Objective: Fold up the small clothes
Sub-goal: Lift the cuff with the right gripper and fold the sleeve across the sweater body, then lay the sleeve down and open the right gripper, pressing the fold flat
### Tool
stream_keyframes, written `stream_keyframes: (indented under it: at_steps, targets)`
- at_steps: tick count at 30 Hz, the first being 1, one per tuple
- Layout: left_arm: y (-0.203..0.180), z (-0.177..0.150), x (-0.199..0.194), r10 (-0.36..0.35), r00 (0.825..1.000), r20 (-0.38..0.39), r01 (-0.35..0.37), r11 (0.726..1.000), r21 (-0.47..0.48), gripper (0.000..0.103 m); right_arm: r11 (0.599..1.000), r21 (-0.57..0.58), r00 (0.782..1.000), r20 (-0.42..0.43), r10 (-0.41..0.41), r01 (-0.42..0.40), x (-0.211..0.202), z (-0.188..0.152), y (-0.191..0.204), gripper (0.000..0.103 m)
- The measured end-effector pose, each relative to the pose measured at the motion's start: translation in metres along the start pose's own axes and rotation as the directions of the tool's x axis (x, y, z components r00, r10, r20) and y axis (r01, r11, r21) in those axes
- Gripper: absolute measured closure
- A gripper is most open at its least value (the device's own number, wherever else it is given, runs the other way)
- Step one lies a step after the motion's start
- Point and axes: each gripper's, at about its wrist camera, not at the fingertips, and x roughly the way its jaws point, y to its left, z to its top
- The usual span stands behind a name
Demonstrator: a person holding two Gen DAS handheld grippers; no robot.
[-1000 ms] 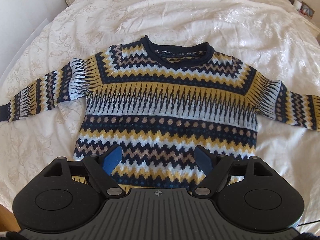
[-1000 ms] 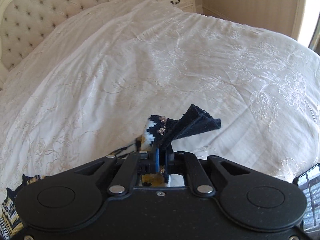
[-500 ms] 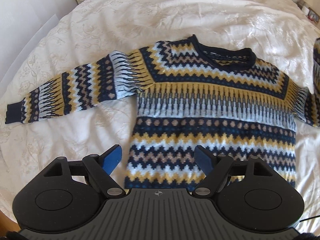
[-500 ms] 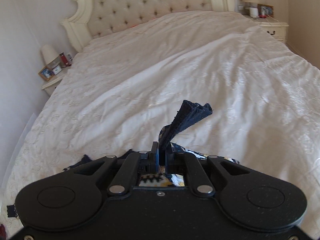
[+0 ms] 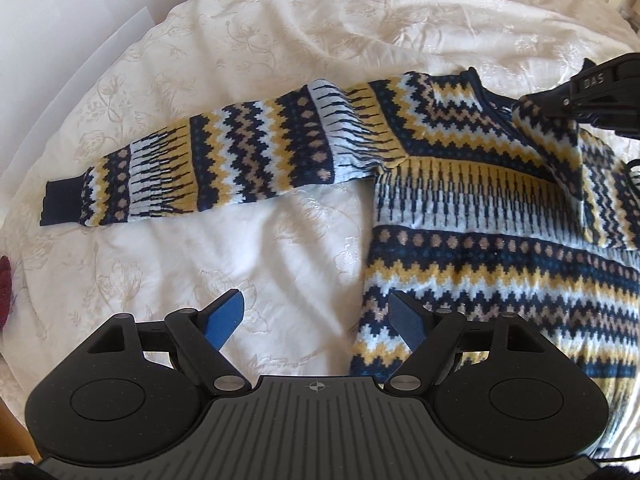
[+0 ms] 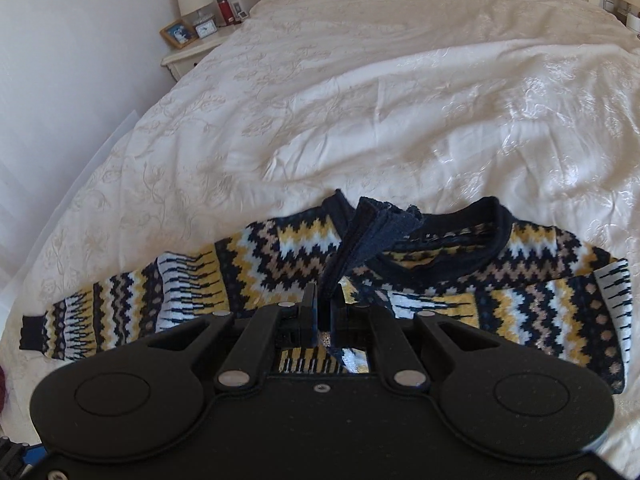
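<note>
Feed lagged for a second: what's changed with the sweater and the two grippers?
The right gripper, shut on the navy cuff throughout, has carried that sleeve in across the sweater chest. The left gripper swung toward the other sleeve and stayed open, holding nothing. That sleeve and the body stayed flat on the bed.

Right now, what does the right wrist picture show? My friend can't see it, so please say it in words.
The right gripper is shut on the navy cuff of a sleeve, held over the chest of a zigzag jumper lying flat on a white bed. The other sleeve lies straight out to the left. A nightstand stands far left.
</note>
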Motion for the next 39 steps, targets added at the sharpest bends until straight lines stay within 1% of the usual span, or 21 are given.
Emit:
stream_keyframes:
  at_steps: [3, 4, 5, 7, 9, 11, 15, 17, 20, 22, 24, 27, 31, 32, 33, 35, 38, 39]
  targets:
    - [0.005, -0.001, 0.005, 0.002, 1.0, -0.009, -0.002, 1.0, -0.008, 0.024, 1.0, -0.014, 1.0, -0.016, 0.015, -0.016, 0.011, -0.009, 0.014, 0.091]
    - [0.005, -0.001, 0.007, 0.001, 1.0, -0.012, -0.001, 1.0, -0.01, 0.024, 0.999, -0.02, 0.999, -0.014, 0.035, -0.035, 0.014, -0.013, 0.02, 0.088]
    - [0.005, 0.0, 0.008, 0.0, 1.0, -0.015, 0.0, 1.0, -0.011, 0.024, 0.998, -0.027, 0.998, -0.008, 0.059, -0.059, 0.015, -0.015, 0.023, 0.08]
    - [0.004, 0.001, 0.011, -0.002, 1.0, -0.016, 0.002, 1.0, -0.008, 0.024, 0.994, -0.031, 0.995, -0.001, 0.1, -0.1, 0.016, -0.02, 0.027, 0.078]
    - [0.0, 0.003, 0.013, -0.003, 1.0, -0.013, 0.003, 1.0, -0.004, 0.024, 0.991, -0.02, 0.991, 0.011, 0.135, -0.135, 0.009, -0.024, 0.024, 0.063]
    - [-0.004, 0.006, 0.015, -0.005, 1.0, -0.007, 0.005, 1.0, -0.003, 0.024, 0.99, -0.018, 0.99, 0.027, 0.138, -0.138, 0.002, -0.025, 0.018, 0.062]
    - [-0.018, 0.017, 0.02, -0.017, 1.0, 0.01, 0.017, 1.0, 0.008, 0.024, 0.995, -0.012, 0.995, 0.038, 0.094, -0.094, -0.012, -0.028, -0.007, 0.062]
    - [-0.027, 0.023, 0.025, -0.02, 1.0, 0.018, 0.02, 1.0, 0.021, 0.024, 0.998, -0.007, 0.997, 0.041, 0.058, -0.058, -0.02, -0.032, -0.025, 0.062]
    - [-0.043, 0.034, 0.038, -0.047, 0.999, 0.013, 0.046, 0.998, 0.052, 0.024, 1.0, 0.0, 0.999, 0.038, -0.008, 0.008, -0.031, -0.041, -0.056, 0.062]
    - [-0.054, 0.042, 0.047, -0.054, 0.999, 0.008, 0.053, 0.996, 0.067, 0.024, 0.999, 0.004, 0.998, 0.033, -0.052, 0.052, -0.036, -0.048, -0.076, 0.061]
    - [-0.063, 0.05, 0.057, -0.053, 0.999, 0.012, 0.052, 0.996, 0.078, 0.024, 0.996, 0.011, 0.995, 0.024, -0.094, 0.094, -0.041, -0.055, -0.095, 0.056]
    - [-0.072, 0.062, 0.069, -0.055, 0.998, 0.027, 0.052, 0.995, 0.088, 0.025, 0.989, 0.034, 0.99, 0.01, -0.143, 0.142, -0.047, -0.063, -0.121, 0.054]
    - [-0.082, 0.077, 0.088, -0.048, 0.998, 0.032, 0.044, 0.994, 0.104, 0.025, 0.982, 0.076, 0.984, 0.001, -0.176, 0.175, -0.052, -0.07, -0.147, 0.054]
    - [-0.084, 0.079, 0.093, -0.042, 0.999, 0.026, 0.04, 0.994, 0.105, 0.025, 0.98, 0.092, 0.984, 0.0, -0.18, 0.179, -0.052, -0.072, -0.153, 0.052]
    - [-0.086, 0.082, 0.099, -0.037, 0.999, 0.018, 0.035, 0.994, 0.103, 0.025, 0.977, 0.108, 0.983, -0.002, -0.183, 0.182, -0.051, -0.072, -0.157, 0.048]
    - [-0.088, 0.087, 0.109, -0.032, 0.999, 0.0, 0.032, 0.995, 0.093, 0.026, 0.972, 0.143, 0.982, -0.004, -0.189, 0.188, -0.049, -0.075, -0.168, 0.045]
    - [-0.094, 0.092, 0.127, -0.032, 0.999, -0.039, 0.036, 0.995, 0.09, 0.027, 0.964, 0.171, 0.978, -0.006, -0.207, 0.205, -0.046, -0.075, -0.179, 0.045]
    - [-0.095, 0.093, 0.131, -0.032, 0.998, -0.053, 0.037, 0.995, 0.09, 0.028, 0.962, 0.179, 0.978, -0.007, -0.209, 0.207, -0.045, -0.075, -0.183, 0.045]
